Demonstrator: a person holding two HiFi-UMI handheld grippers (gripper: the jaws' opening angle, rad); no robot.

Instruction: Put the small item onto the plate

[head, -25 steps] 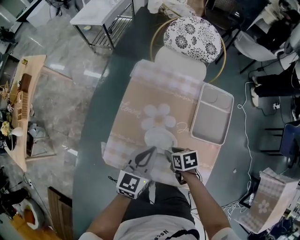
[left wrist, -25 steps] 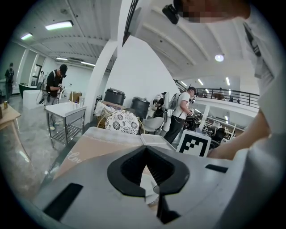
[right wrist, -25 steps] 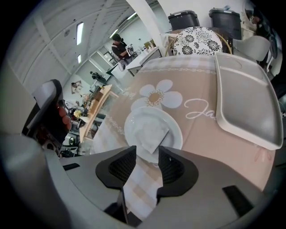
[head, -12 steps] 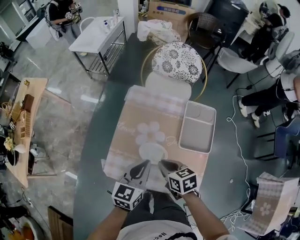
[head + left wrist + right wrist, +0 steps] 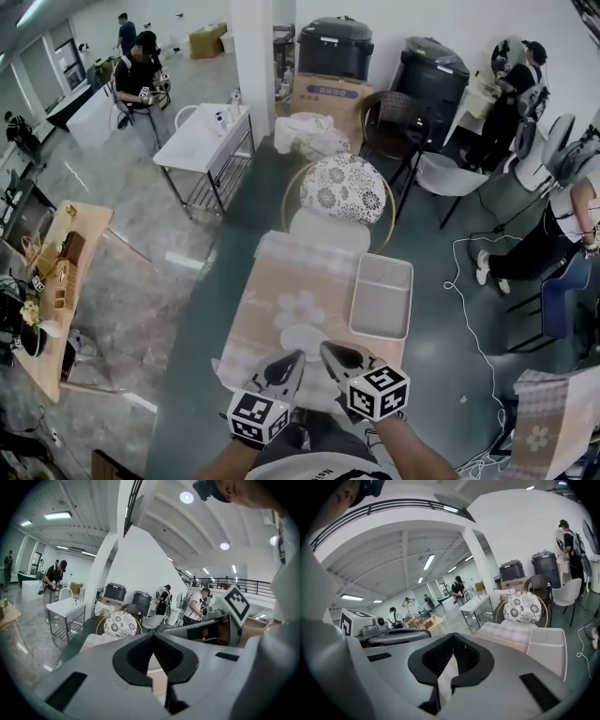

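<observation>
A white round plate [image 5: 304,338] lies on the peach flower-print mat [image 5: 281,291] near the table's front edge. No small item shows in any view. My left gripper [image 5: 294,359] and right gripper [image 5: 327,350] hang side by side over the plate's near rim and partly cover it. The left gripper [image 5: 153,640] is shut, its tips meeting with nothing between them. The right gripper [image 5: 453,641] is shut too, and only mat shows past its tips. Each gripper's marker cube appears in the other's view.
An empty grey tray [image 5: 381,296] sits on the table to the right of the mat. A chair with a floral cushion [image 5: 345,188] stands at the table's far end. People, chairs, bins and a white metal side table [image 5: 202,139] fill the room behind.
The head view has tilted up and now takes in far more of the room. Both grippers stay side by side at the plate's near edge.
</observation>
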